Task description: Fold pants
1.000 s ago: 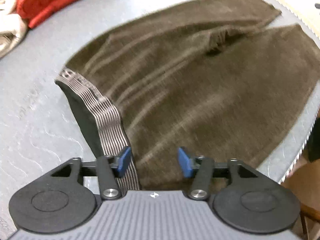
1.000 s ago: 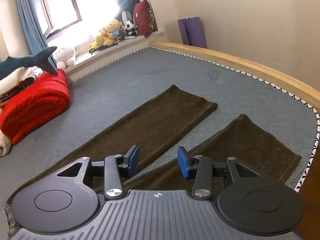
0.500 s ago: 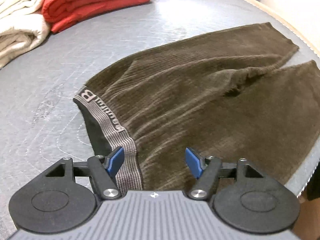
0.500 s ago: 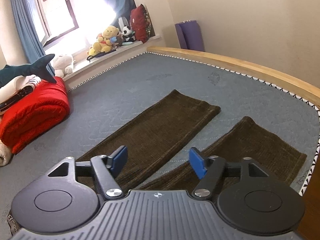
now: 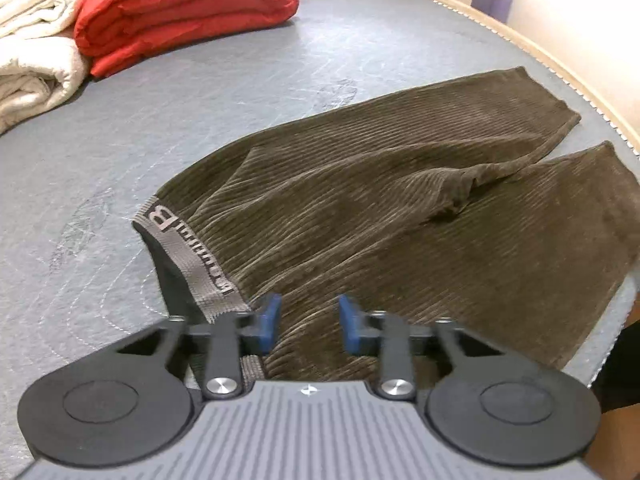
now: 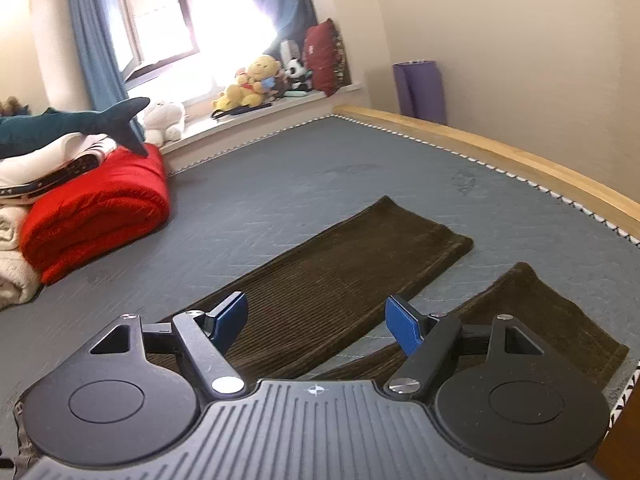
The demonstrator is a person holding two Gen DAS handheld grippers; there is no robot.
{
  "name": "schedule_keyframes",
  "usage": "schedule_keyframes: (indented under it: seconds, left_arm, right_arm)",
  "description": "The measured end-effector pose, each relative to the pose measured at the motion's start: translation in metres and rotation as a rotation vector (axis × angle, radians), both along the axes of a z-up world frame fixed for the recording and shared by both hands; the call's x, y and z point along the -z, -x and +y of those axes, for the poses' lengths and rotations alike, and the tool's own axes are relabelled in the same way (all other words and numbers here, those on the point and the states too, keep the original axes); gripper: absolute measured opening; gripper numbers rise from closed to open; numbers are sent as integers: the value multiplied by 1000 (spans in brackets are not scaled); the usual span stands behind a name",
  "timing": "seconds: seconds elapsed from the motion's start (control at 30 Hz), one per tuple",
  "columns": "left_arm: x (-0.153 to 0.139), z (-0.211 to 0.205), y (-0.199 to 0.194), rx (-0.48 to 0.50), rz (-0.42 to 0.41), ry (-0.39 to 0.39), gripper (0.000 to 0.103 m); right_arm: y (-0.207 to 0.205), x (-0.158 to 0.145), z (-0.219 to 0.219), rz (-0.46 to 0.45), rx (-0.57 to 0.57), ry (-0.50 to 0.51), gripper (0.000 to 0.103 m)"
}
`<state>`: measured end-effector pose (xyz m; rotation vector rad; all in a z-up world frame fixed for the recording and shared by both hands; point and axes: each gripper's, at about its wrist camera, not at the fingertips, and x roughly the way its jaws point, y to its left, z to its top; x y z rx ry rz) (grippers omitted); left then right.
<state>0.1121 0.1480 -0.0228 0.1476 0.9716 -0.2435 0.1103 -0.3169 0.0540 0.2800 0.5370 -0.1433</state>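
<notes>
Grey quilted mattress point(image 6: 280, 184), wooden bed rail point(image 6: 520, 160) at 2 o'clock. Brown corduroy pants point(image 5: 380, 216) lie flat, waistband point(image 5: 188, 256) toward 8 o'clock, legs fanned toward 2 o'clock. Red blanket point(image 5: 180, 8) and cream blanket point(image 5: 32, 60) stacked at 11 o'clock. Window sill holds plush toys point(image 6: 256, 84); purple mat point(image 6: 420, 88) stands against the wall. Left gripper point(image 5: 308, 322) closing, pants fabric between the pads, waistband at its left pad. Right gripper point(image 6: 316, 318) opening, spread wide above the legs, gripping nothing.
</notes>
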Motion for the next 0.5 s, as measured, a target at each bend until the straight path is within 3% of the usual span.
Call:
schedule_keyframes:
  seconds: [0.1,0.2,0.37,0.47,0.5]
  left_arm:
    - [-4,-6,0,15,-10,3,11]
    - [-7,-10,-2,15,-18,10,11]
    - [-7,-13,-13,-16,-20,13,11]
    - [-11,-11,-22,-50,-31,37,11]
    - [-14,-10,-25,-63,-39,53,3]
  right_arm:
    - [1,-4,4,-25,-18,5,77]
    - [1,-8,9,-43,-29,41,76]
    - [-3,-15,19,-75,-50,109,53]
    - [-3,-21,22,-111,-54,106,49]
    - [-5,-22,22,-113,-57,96,49]
